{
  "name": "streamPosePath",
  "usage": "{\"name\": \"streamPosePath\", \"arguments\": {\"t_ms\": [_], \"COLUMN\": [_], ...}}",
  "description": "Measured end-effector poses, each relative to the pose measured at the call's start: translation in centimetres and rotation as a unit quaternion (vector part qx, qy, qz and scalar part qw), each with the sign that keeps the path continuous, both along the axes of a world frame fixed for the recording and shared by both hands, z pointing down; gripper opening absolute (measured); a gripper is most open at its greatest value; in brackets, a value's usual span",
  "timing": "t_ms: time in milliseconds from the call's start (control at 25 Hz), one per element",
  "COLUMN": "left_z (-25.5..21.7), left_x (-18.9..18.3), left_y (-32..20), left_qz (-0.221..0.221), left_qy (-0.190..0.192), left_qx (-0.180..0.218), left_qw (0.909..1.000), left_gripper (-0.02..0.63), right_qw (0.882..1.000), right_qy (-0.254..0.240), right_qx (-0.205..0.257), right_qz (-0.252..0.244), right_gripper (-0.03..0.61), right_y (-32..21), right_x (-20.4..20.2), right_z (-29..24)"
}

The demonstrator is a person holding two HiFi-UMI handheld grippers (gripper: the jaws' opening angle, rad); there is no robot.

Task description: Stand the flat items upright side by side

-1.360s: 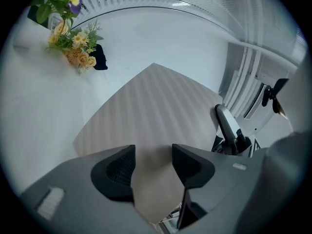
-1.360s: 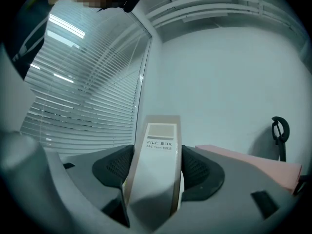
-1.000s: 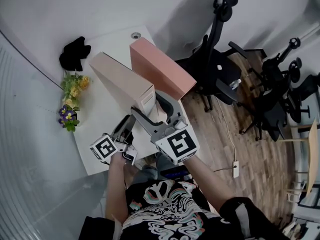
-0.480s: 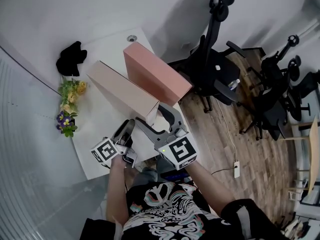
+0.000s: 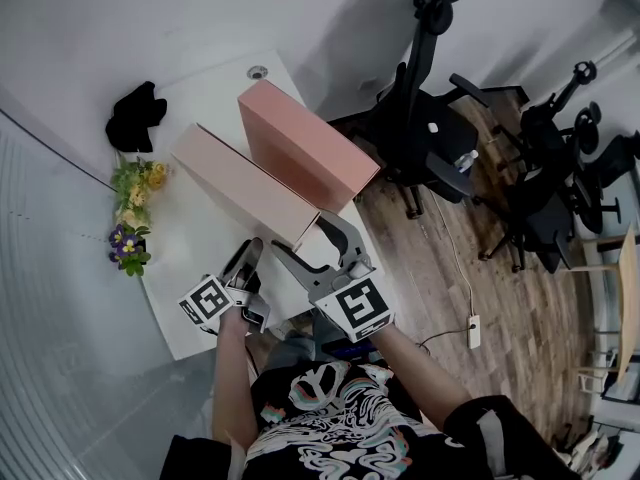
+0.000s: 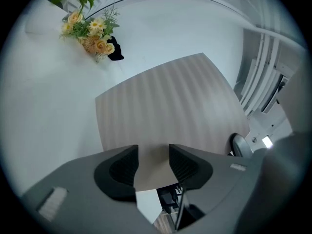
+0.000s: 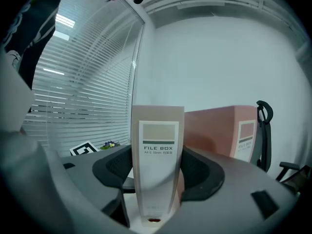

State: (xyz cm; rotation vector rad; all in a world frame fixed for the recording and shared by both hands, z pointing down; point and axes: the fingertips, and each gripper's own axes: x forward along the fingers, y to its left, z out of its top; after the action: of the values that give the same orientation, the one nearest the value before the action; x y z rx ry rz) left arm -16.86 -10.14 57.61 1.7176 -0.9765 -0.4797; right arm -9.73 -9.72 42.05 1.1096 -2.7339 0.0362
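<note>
On the white desk (image 5: 195, 238) both boxes stand upright with their long sides parallel: the beige file box (image 5: 245, 183) on the left, the pink file box (image 5: 305, 148) just beside it on the right. They are close, but I can't tell whether they touch. At the near end of the beige one the right gripper (image 7: 157, 152) points roughly level along the box's length. The labelled spine stands straight between its jaws with a pad against each side edge, so it is clamped on that box. The pink box's spine shows just right of the right-hand jaw, outside the grip. The left gripper (image 5: 248, 253) sits to the left of the other gripper and nearer the person, beside the beige box's broad left face by its near bottom corner. Its jaws are parted and nothing is pinched between them — in the left gripper view that broad striped face fills the gap beyond the pads, with its bottom corner and a strip of desk below. In the head view both marker cubes face up. Off to the left, flowers (image 5: 135, 203) lie along the desk edge, well apart from the boxes, and a black bundle (image 5: 135, 116) sits at the far corner. Office chairs (image 5: 430, 118) stand on the wooden floor (image 5: 500, 318) to the right of the desk.
</note>
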Motion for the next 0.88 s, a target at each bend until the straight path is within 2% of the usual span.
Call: {"name": "streamPosePath", "arguments": {"t_ms": [240, 440, 880], "left_z": [0.5, 1.2, 1.4], "left_x": [-0.1, -0.2, 1.2], "left_y": [-0.1, -0.2, -0.8], "left_qz": [-0.001, -0.001, 0.008], "left_qy": [0.003, 0.004, 0.017], "left_qx": [-0.006, -0.013, -0.021], "left_qw": [1.0, 0.9999, 0.9996], "left_gripper": [0.183, 0.183, 0.17], "right_qw": [1.0, 0.999, 0.999], "right_qy": [0.008, 0.001, 0.011], "right_qx": [-0.013, -0.031, -0.029], "right_qz": [0.016, 0.011, 0.014], "right_gripper": [0.285, 0.245, 0.255], "right_y": [0.8, 1.4, 1.0], "right_x": [1.0, 1.4, 2.0], "right_z": [1.0, 2.0, 1.9]}}
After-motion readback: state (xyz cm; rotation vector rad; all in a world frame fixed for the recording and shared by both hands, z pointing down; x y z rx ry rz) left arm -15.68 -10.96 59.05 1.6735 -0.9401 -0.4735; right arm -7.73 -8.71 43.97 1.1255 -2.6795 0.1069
